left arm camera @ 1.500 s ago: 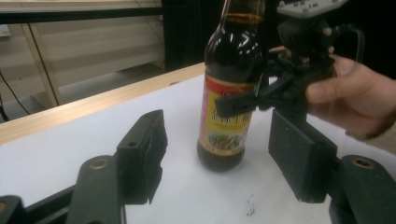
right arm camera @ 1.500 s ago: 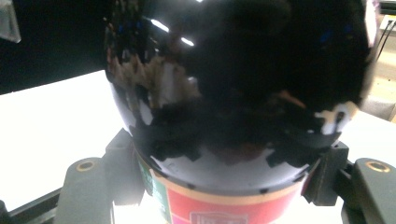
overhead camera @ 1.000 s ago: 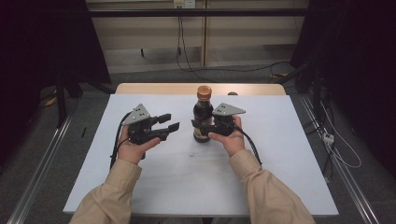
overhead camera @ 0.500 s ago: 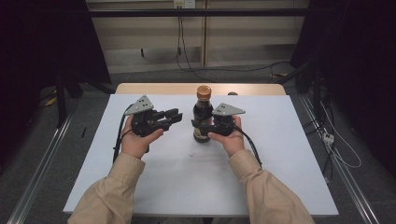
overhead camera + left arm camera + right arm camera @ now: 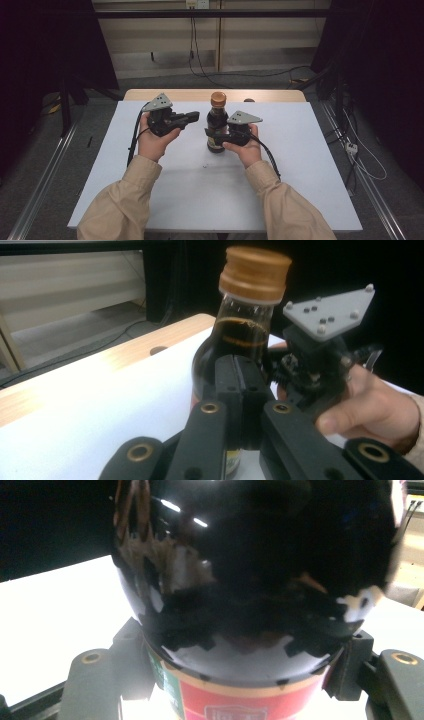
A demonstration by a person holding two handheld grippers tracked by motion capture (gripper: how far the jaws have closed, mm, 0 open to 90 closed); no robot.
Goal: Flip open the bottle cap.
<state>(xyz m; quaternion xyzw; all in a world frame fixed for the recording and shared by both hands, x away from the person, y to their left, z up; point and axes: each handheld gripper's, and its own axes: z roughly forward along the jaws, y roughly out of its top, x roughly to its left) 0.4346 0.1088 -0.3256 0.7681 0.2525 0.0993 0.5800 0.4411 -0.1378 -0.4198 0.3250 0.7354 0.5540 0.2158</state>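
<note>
My left gripper (image 5: 192,118) has just closed empty; my right gripper (image 5: 214,136) clamps the bottle (image 5: 217,122), which could tip if bumped.

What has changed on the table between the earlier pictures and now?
The left gripper has moved up and toward the bottle; its jaws have just been closing and are now shut with nothing between them. The right gripper stayed in place, shut on the bottle, which stands upright on the table.

white table cover (image 5: 310,165) | wooden table edge (image 5: 270,95) | floor cables (image 5: 250,75) | wall socket (image 5: 196,4)
</note>
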